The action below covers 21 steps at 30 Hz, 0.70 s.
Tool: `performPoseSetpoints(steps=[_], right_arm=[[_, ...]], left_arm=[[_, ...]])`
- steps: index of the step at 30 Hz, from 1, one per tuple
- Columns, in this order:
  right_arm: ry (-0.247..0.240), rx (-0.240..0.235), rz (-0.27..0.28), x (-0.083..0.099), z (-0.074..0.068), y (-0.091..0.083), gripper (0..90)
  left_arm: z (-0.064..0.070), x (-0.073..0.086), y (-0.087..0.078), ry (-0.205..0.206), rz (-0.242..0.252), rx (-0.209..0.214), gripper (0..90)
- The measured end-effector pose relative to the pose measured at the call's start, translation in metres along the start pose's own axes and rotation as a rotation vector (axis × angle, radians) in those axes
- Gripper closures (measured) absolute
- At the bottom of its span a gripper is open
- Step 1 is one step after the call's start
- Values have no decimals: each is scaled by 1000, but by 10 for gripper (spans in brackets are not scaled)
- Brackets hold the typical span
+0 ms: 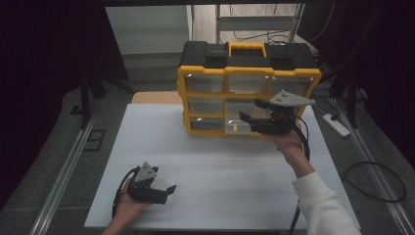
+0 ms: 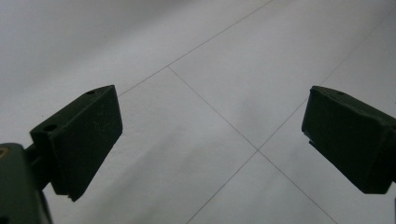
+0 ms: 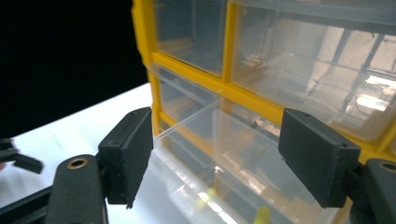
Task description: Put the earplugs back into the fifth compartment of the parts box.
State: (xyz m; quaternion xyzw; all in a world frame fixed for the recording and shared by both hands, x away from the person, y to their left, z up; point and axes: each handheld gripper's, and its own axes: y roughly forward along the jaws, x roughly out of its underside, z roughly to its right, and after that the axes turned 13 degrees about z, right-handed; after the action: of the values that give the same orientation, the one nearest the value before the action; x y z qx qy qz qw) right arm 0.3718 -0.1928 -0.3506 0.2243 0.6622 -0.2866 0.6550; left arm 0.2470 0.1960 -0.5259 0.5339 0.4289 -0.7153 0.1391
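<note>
White table (image 1: 215, 161) is carrying a yellow-framed drawer organizer (image 1: 248, 88) at its far edge. Right gripper (image 1: 250, 113) is hovering with jaws spread around a pulled-out clear drawer (image 3: 224, 154). Left gripper (image 1: 166, 189) is sitting near the front-left, jaws apart, holding nothing.

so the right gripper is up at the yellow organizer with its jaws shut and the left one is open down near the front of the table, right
One thing is off: the right gripper is at the yellow organizer, but its jaws are open, not shut. The right gripper view shows them wide apart in front of a clear drawer that sticks out. The left gripper is open over the white table near its front, as you said.
</note>
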Motion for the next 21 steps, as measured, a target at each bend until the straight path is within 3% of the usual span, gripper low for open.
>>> performPoseSetpoints(steps=[9,15,21], right_arm=[[0,-6,38,20,-15,-49,265],[21,19,18,47,-20,-83,256],[39,58,-37,83,-22,-111,256]], left_arm=[[0,-1,-1,0,11,-8,52],[1,-3,-2,7,30,-2,50],[0,-4,-2,17,47,0,49]])
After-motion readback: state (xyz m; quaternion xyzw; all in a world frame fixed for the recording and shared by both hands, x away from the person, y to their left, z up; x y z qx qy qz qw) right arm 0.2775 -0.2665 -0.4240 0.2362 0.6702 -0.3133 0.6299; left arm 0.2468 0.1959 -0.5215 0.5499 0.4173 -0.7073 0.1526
